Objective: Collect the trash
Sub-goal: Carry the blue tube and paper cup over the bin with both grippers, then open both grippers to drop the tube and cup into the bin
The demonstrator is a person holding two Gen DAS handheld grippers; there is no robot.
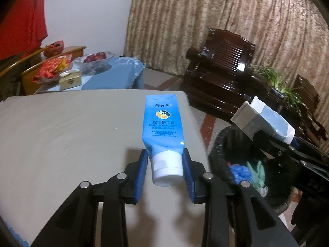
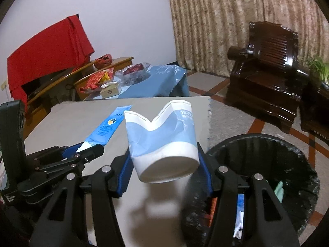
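My left gripper [image 1: 165, 160] is shut on a blue hand cream tube [image 1: 163, 127], its blue pads pressing the tube just above the white cap, and holds it up over the grey table [image 1: 61, 135]. My right gripper [image 2: 164, 160] is shut on a crushed blue and white paper cup [image 2: 162, 138], bottom toward the camera. In the left wrist view that cup [image 1: 265, 121] hangs over the black bin [image 1: 224, 142]. From the right wrist view the tube [image 2: 109, 127] and the left gripper [image 2: 90, 146] show at the left, and the black lined bin [image 2: 267, 164] stands at the lower right.
The bin holds several scraps, blue and green among them [image 1: 246, 173]. Behind the grey table stands a blue-clothed table [image 2: 160, 78] with a glass fruit bowl and red packets. A dark wooden armchair [image 2: 267, 68] and curtains stand at the back right. A red cloth [image 2: 47, 49] hangs at the left.
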